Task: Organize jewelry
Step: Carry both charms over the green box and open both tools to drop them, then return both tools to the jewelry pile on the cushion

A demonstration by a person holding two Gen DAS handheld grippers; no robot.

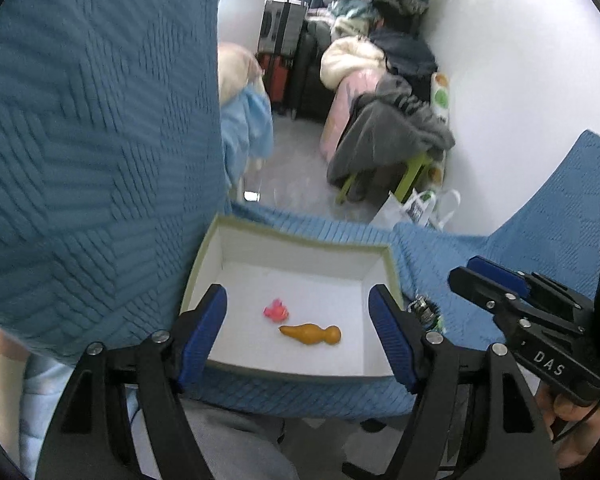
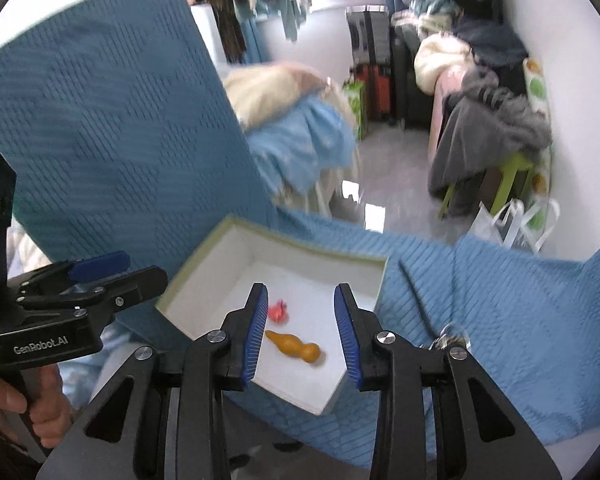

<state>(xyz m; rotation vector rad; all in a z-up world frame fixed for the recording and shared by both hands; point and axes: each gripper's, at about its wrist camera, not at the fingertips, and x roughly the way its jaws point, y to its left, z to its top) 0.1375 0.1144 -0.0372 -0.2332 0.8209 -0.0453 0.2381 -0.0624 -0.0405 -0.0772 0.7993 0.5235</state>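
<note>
A shallow white box (image 1: 300, 256) with a greenish rim sits on a blue knitted cloth (image 1: 440, 256), and inside it lie two pieces — a small pink one (image 1: 275, 310) and, just beside it, an orange gourd-shaped one (image 1: 311, 334). The left gripper (image 1: 298, 336) hangs above the box with its jaws wide apart and nothing between them. The right gripper (image 2: 301, 334) is also parted and empty. A small metallic item (image 2: 446, 338) rests on the cloth by the box.
</note>
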